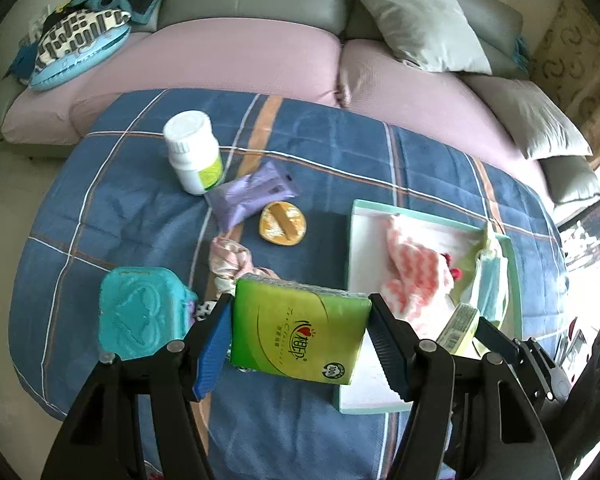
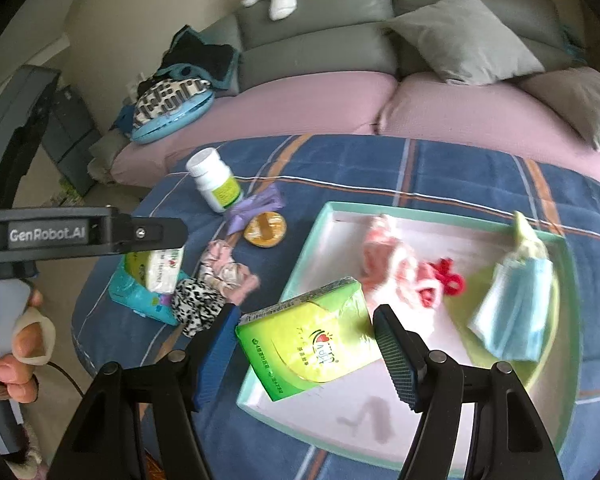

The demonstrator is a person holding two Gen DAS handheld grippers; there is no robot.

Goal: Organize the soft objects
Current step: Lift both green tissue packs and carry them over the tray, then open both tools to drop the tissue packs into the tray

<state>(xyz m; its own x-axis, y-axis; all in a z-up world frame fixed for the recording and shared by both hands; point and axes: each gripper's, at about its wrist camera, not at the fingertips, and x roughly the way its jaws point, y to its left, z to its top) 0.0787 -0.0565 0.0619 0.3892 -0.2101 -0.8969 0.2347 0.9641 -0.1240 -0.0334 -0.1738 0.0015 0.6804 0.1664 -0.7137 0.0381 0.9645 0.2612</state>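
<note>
My left gripper (image 1: 300, 320) is shut on a green tissue pack (image 1: 300, 332) and holds it above the blue plaid cloth, just left of the white tray (image 1: 363, 240). My right gripper (image 2: 305, 340) is shut on a second green tissue pack (image 2: 311, 348) over the near left corner of the tray (image 2: 311, 240). In the tray lie a pink striped cloth (image 2: 387, 264), a red string (image 2: 447, 276) and a blue face mask (image 2: 515, 312). A pink scrunchie (image 2: 228, 268) and a leopard scrunchie (image 2: 196, 304) lie on the cloth.
On the cloth stand a white pill bottle (image 1: 194, 152), a purple wipes pack (image 1: 252, 192), an orange round sponge (image 1: 282, 224) and a teal wipes pack (image 1: 140, 312). A sofa with pink seats (image 1: 240, 52) and grey pillows (image 1: 419, 24) lies behind.
</note>
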